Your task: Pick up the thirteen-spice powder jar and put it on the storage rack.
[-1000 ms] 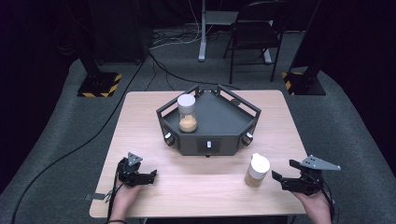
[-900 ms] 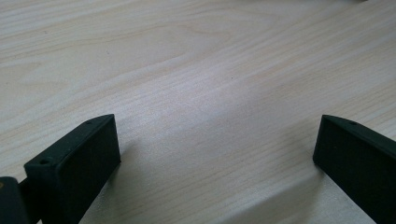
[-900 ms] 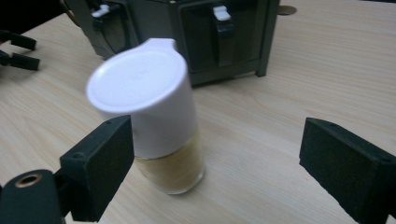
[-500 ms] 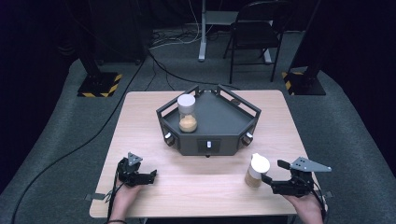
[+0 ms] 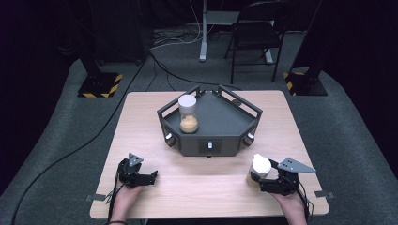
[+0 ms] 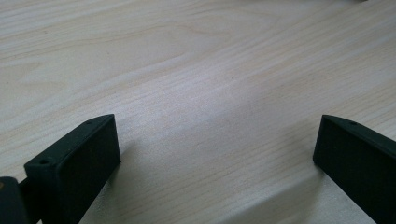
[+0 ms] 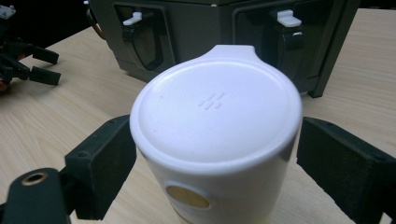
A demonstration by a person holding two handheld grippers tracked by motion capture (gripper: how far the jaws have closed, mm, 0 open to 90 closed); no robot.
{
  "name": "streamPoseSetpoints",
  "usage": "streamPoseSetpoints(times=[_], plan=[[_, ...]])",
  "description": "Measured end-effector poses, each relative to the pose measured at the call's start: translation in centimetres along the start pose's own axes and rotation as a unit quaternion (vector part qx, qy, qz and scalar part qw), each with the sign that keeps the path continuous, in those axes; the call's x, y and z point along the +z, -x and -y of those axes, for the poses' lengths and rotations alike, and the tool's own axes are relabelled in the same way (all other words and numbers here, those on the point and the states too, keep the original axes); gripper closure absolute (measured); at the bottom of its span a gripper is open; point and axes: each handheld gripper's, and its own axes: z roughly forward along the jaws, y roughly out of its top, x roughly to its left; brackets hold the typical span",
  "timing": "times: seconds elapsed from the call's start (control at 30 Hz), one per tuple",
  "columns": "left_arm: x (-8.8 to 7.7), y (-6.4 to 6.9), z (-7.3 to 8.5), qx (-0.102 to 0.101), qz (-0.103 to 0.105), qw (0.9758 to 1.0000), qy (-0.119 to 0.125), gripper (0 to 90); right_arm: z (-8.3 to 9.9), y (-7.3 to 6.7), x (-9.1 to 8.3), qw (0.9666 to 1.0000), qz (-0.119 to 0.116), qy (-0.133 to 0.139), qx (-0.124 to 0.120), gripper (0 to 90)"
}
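A jar with a white lid stands on the wooden table near its front right. My right gripper is open, one jaw on each side of this jar, with small gaps to its body. My left gripper rests open at the front left, with only bare wood between its jaws. A second jar, white-lidded and part full of tan grains, stands upright in the left side of a dark grey hexagonal tray at the table's middle.
The tray's front wall with white latches rises just behind the jar in the right gripper view; the left gripper shows far off at top left. Beyond the table are a folding chair, stand bases and floor cables.
My right gripper has moved left along the table's front, so its jaws now stand around the white-lidded jar. The left gripper has stayed still.
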Motion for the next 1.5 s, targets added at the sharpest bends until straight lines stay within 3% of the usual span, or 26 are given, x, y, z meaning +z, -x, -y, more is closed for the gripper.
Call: streamPoseSetpoints(times=[0.2, 0.37, 0.43, 0.6, 0.87, 1.07, 1.5], plan=[[0.0, 0.0, 0.0, 0.0, 0.0, 1.0, 0.0, 0.0, 0.5, -0.2, 1.0, 0.9999, 0.01, 0.008, 0.005, 15.7], [0.0, 0.0, 0.0, 0.0, 0.0, 1.0, 0.0, 0.0, 0.8, -0.7, 1.8, 0.9997, 0.02, 0.014, -0.008, 19.7], [0.0, 0.0, 0.0, 0.0, 0.0, 1.0, 0.0, 0.0, 1.0, -0.5, 2.1, 0.9998, 0.015, 0.015, -0.002, 22.6], [0.0, 0.0, 0.0, 0.0, 0.0, 1.0, 0.0, 0.0, 1.1, -1.3, 2.5, 0.9994, 0.024, 0.016, -0.02, 27.5], [0.0, 0.0, 0.0, 0.0, 0.0, 1.0, 0.0, 0.0, 0.2, -1.4, 2.5, 0.9995, 0.026, 0.001, -0.021, 28.1], [0.0, 0.0, 0.0, 0.0, 0.0, 1.0, 0.0, 0.0, -0.7, -1.4, 2.3, 0.9994, 0.024, 0.006, -0.024, 28.2], [0.0, 0.0, 0.0, 0.0, 0.0, 1.0, 0.0, 0.0, -3.9, -1.2, 2.0, 0.9992, 0.014, 0.006, -0.038, 28.4]])
